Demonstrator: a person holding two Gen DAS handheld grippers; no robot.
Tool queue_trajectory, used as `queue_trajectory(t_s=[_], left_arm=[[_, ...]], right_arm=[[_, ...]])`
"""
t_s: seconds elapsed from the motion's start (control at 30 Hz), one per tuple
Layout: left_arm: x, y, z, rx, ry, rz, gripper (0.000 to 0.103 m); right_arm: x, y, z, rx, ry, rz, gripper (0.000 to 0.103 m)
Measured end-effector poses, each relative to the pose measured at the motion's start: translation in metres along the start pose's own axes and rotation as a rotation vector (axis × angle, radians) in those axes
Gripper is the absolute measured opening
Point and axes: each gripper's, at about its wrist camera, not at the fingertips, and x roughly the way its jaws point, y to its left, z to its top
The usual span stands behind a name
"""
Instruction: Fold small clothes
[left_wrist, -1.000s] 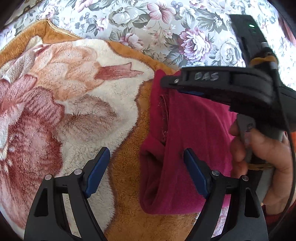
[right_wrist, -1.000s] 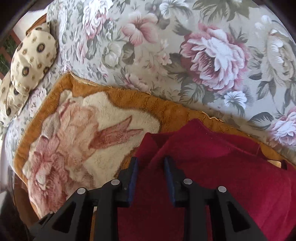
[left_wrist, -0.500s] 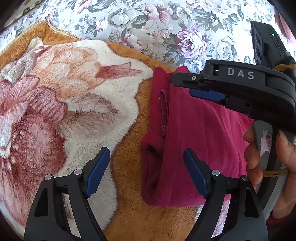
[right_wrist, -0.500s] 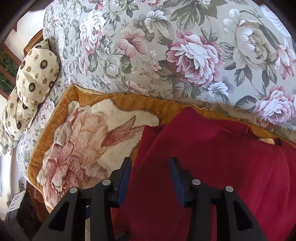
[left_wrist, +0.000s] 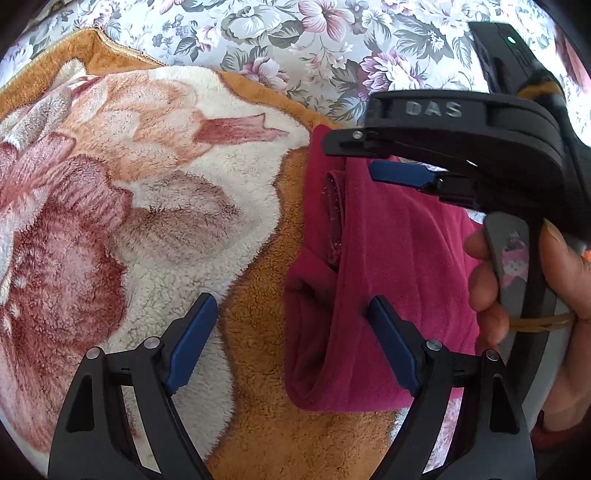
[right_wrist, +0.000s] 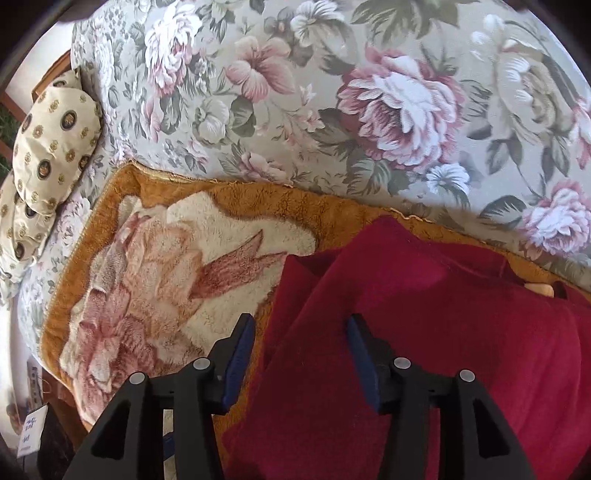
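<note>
With its jaws just opened, my right gripper (right_wrist: 301, 349) has let go of the red garment (right_wrist: 424, 332), now folded on the fleece blanket (left_wrist: 147, 229). My left gripper (left_wrist: 284, 341) hangs spread, empty, probably ready for 1 more fold.

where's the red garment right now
The red garment lies folded on the orange plush blanket, at its right side in both wrist views, near the floral bedspread.

Just the bedding around us

We've got a fuzzy orange blanket (left_wrist: 258, 369) with a big pink flower, lying on the floral bedspread (right_wrist: 369, 110); patterned cream pillows (right_wrist: 48, 147) at its far left edge.
</note>
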Motion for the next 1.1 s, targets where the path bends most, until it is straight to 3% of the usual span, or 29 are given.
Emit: queue_trajectory(t_s=[0.13,0.3,0.4,0.47,0.5,0.53,0.57,0.6,0.63,0.7,0.83,0.97,1.1], left_arm=[[0.005,-0.004,0.001,0.006,-0.008,-0.012,0.096],[0.01,-0.01,0.002,0.035,-0.004,0.0,0.099],[0.008,-0.005,0.003,0.01,-0.013,-0.03,0.099],[0.006,-0.002,0.003,-0.011,-0.023,-0.064,0.094],[0.005,-0.002,0.003,-0.016,-0.024,-0.09,0.078],[0.006,-0.003,0.004,-0.022,-0.007,-0.133,0.046],[0.01,-0.003,0.003,-0.035,0.025,-0.181,0.038],[0.012,-0.005,0.002,-0.047,0.046,-0.215,0.037],[0.01,-0.008,0.001,-0.03,0.034,-0.205,0.036],[0.003,-0.021,-0.001,0.039,0.004,-0.182,0.032],[-0.029,-0.056,-0.005,0.092,-0.034,-0.327,0.032],[-0.048,-0.112,-0.011,0.227,-0.039,-0.384,0.032],[-0.035,-0.183,-0.02,0.332,0.023,-0.451,0.032]], right_arm=[[0.011,0.01,0.005,-0.036,0.022,-0.013,0.07],[0.032,0.029,0.007,-0.162,0.067,-0.161,0.071],[0.043,0.03,0.006,-0.206,0.082,-0.266,0.071],[0.041,0.023,0.002,-0.2,0.051,-0.254,0.064],[0.039,0.024,0.0,-0.215,0.04,-0.254,0.057],[0.033,0.023,-0.003,-0.227,0.019,-0.243,0.047],[0.026,0.02,-0.007,-0.225,-0.003,-0.219,0.04],[0.015,0.015,-0.01,-0.206,-0.027,-0.159,0.025],[0.006,0.009,-0.013,-0.181,-0.041,-0.123,0.02],[-0.025,-0.012,-0.02,-0.098,-0.107,-0.022,0.016],[-0.092,-0.049,-0.038,-0.005,-0.219,0.08,0.013],[-0.155,-0.09,-0.06,0.036,-0.302,0.102,0.013],[-0.194,-0.139,-0.085,0.097,-0.355,0.043,0.012]])
